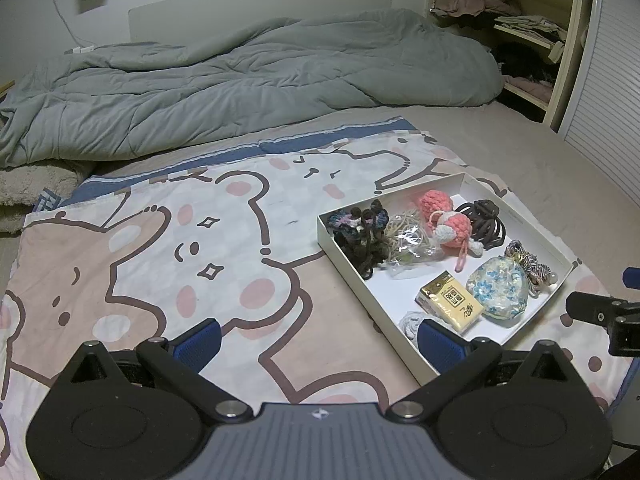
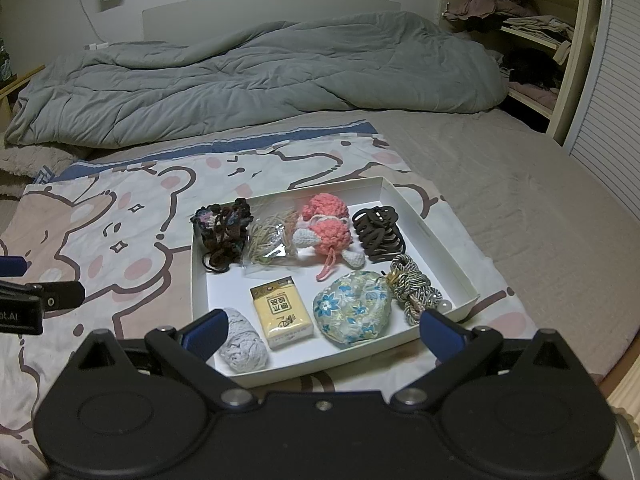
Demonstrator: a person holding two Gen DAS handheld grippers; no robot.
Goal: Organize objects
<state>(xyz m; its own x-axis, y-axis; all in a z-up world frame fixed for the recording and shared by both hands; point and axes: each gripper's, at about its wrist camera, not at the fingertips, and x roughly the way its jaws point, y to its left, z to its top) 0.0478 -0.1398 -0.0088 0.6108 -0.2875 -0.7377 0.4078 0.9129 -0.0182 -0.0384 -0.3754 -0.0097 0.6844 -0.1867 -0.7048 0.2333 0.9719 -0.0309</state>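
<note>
A white shallow box (image 2: 432, 236) (image 1: 348, 264) lies on a cartoon-bear cloth on the bed. It holds a yellow tissue pack (image 2: 282, 312) (image 1: 450, 304), a blue floral pouch (image 2: 354, 308) (image 1: 498, 290), a grey knitted piece (image 2: 244, 344), pink crochet toys (image 2: 332, 228) (image 1: 444, 220), black hair ties (image 2: 378, 236) (image 1: 486, 222), a striped cord (image 2: 412, 282), a bag of elastic bands (image 2: 270, 242) and a dark crochet piece (image 2: 222, 230). My left gripper (image 1: 320, 340) is open and empty, left of the box. My right gripper (image 2: 324, 332) is open and empty over the box's near edge.
The bear-print cloth (image 1: 160, 248) covers the near part of the bed. A rumpled grey duvet (image 1: 240, 80) lies across the far side. Cream shelves (image 1: 528, 32) with clothes stand at the back right. The bed's edge (image 2: 616, 372) is at the near right.
</note>
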